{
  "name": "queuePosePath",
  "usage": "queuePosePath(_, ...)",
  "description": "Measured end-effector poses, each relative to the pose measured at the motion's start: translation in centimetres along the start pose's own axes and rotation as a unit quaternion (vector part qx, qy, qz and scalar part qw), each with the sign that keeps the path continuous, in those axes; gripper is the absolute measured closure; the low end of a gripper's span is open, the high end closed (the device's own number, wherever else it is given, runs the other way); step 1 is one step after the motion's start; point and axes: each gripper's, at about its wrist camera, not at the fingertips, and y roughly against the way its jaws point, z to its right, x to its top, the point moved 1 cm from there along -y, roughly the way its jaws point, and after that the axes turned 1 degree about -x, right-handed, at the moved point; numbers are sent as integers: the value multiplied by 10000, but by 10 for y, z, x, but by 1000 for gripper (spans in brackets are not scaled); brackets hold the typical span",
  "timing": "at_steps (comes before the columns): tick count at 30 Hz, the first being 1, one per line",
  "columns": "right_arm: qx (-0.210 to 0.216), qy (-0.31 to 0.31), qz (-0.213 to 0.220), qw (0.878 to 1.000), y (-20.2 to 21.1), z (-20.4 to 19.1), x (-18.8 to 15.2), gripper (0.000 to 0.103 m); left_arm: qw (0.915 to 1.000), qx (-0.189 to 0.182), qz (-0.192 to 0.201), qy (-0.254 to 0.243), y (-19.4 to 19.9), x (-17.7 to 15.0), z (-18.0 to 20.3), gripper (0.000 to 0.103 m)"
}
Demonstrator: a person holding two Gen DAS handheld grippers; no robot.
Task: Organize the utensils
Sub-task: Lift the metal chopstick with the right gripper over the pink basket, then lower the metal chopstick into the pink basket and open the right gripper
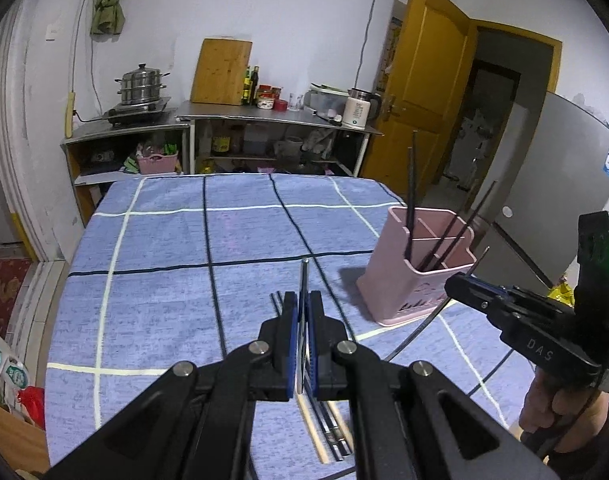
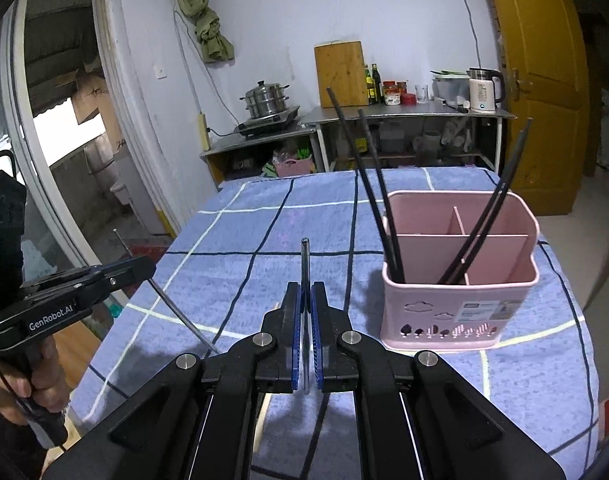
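My left gripper (image 1: 303, 300) is shut on a thin metal chopstick (image 1: 304, 276) that sticks up between its blue pads, above the blue checked tablecloth (image 1: 164, 280). My right gripper (image 2: 304, 292) is shut on another metal chopstick (image 2: 304, 256) in the same way. Each view shows the other gripper from the side: the right gripper (image 1: 458, 282) beside the holder, the left gripper (image 2: 146, 266) with its chopstick (image 2: 184, 316) slanting down. A pink divided holder (image 2: 456, 300) (image 1: 396, 280) stands on the right, with several black chopsticks (image 2: 368, 184) leaning in it. Loose metal chopsticks (image 1: 336, 436) and a wooden one (image 1: 314, 432) lie under my left gripper.
A pair of black chopsticks (image 1: 275, 300) lies on the cloth by my left fingertips. Beyond the table's far edge stands a steel counter (image 1: 264, 116) with a steamer pot, a cutting board and a kettle. A yellow door (image 1: 424, 80) is at the back right. A hand (image 1: 552, 412) holds the right gripper's handle.
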Motion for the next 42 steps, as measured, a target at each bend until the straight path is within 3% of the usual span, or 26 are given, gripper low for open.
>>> queuePosePath(18, -384, -310, 249, 9985, 36, 48, 4, 98, 9973, -682, -214, -170, -31, 5, 67, 98)
queuePosePath(30, -517, -432, 770, 9948, 64, 71, 40, 98, 9941, -1023, 126, -327, -26, 57, 103, 98)
queuePosePath(42, -582, -627, 1140, 9898, 61, 92, 74, 98, 9939, -997, 347, -328, -43, 100, 116, 98)
